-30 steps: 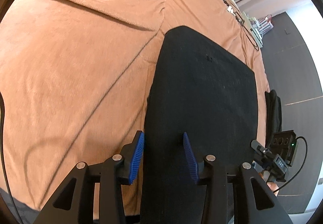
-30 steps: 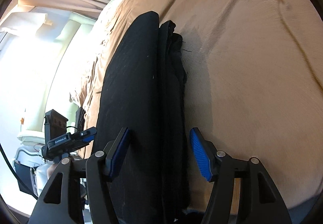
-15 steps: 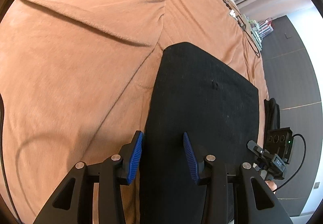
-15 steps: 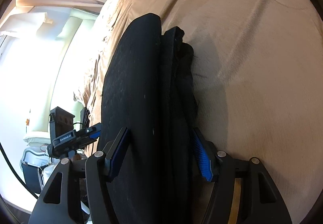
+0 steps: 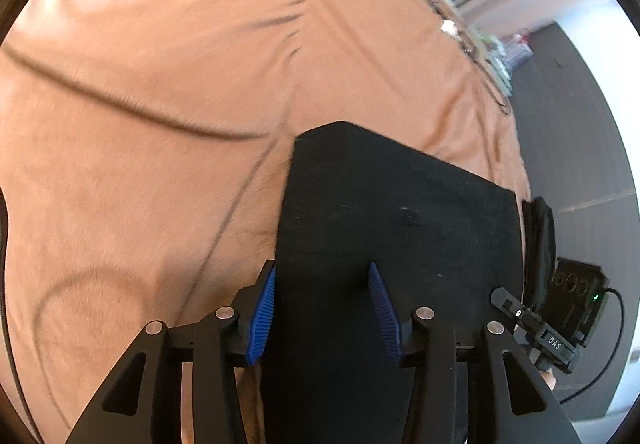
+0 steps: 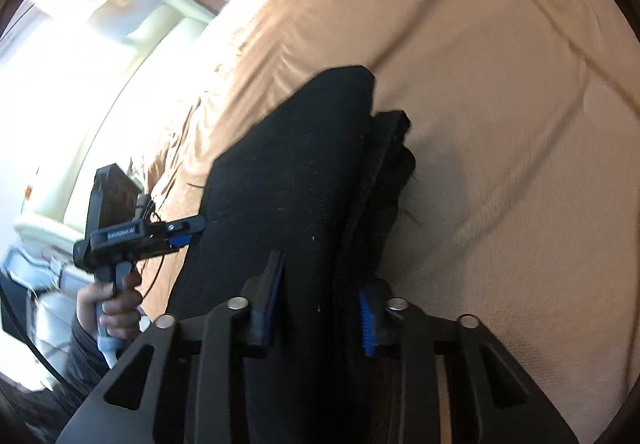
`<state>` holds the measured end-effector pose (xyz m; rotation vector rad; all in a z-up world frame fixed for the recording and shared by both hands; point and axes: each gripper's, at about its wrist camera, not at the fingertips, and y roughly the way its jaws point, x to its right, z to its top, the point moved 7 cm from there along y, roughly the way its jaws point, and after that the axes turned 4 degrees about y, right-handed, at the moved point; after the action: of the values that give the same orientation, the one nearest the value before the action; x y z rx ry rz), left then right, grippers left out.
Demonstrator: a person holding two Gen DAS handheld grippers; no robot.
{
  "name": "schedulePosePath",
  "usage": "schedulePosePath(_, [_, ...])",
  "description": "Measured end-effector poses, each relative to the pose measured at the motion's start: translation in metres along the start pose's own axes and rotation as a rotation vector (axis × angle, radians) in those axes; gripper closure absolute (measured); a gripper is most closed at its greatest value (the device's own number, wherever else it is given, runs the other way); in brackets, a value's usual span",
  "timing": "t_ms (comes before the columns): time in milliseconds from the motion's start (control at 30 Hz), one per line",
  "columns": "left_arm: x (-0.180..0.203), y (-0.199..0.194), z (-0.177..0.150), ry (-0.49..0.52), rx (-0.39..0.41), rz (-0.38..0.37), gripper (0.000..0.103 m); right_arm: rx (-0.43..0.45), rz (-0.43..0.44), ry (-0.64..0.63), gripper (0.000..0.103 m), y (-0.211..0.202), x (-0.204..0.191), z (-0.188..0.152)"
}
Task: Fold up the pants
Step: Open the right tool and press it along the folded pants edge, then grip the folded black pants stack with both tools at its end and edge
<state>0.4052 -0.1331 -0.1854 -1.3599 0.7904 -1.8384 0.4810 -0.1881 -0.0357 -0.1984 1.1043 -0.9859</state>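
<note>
On the bed, over a tan bedspread (image 5: 168, 171), the black pants (image 5: 400, 228) lie folded into a thick rectangular stack. The left gripper (image 5: 324, 308) straddles the near left corner of the stack: its left blue pad (image 5: 262, 318) sits just outside the fabric's edge and its right pad rests over the top layer, with a wide gap between them, so the jaws are spread apart and clamp nothing. That spread is unchanged from a second ago, though the stack now reaches less far up the left wrist view and the bedspread around it is blurred with motion.

From the right wrist view the change is plainer. A second ago the right gripper (image 6: 320, 304) stood wide, with its right pad out over bare bedspread; half a second ago that pad was against the layered side of the pants (image 6: 288, 195); now the two blue pads (image 6: 366, 324) have drawn in close and pinch the folded edge, layers bunched between them. The stack has also tilted toward the right, with its far end lifted off the bedspread (image 6: 500, 123) and a shadow beneath it. To the left, the person's left hand (image 6: 110, 308) grips the handle of the other gripper beside the pants.
</note>
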Motion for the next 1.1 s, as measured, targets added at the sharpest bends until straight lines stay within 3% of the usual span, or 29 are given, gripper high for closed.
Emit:
schedulePosePath(100, [0.011,-0.011,0.001,0.049,0.042,-0.013,0.055,0.068,-0.03,-0.095,0.079,-0.015,-0.017,-0.003])
schedulePosePath(200, [0.006,-0.012,0.001,0.029,0.046,-0.022,0.055,0.1,-0.026,-0.106,0.077,-0.018,-0.021,-0.004])
schedulePosePath(367, [-0.006,-0.001,-0.012,0.012,-0.013,0.011,0.052,-0.019,-0.033,0.07,0.062,0.006,0.01,-0.017])
schedulePosePath(433, [-0.009,-0.003,-0.015,0.004,-0.02,0.009,0.051,-0.042,0.004,0.101,0.052,0.004,0.014,-0.023])
schedulePosePath(500, [-0.013,-0.005,-0.018,-0.011,-0.028,-0.004,0.05,-0.074,0.013,0.095,0.049,0.002,0.014,-0.032])
schedulePosePath(800, [-0.016,-0.005,-0.042,-0.034,-0.106,-0.051,0.047,-0.169,0.107,0.137,0.046,0.009,0.022,-0.04])
schedulePosePath(1100, [-0.018,0.003,-0.046,-0.064,-0.118,-0.095,0.045,-0.167,0.137,0.136,0.046,0.017,0.037,-0.025])
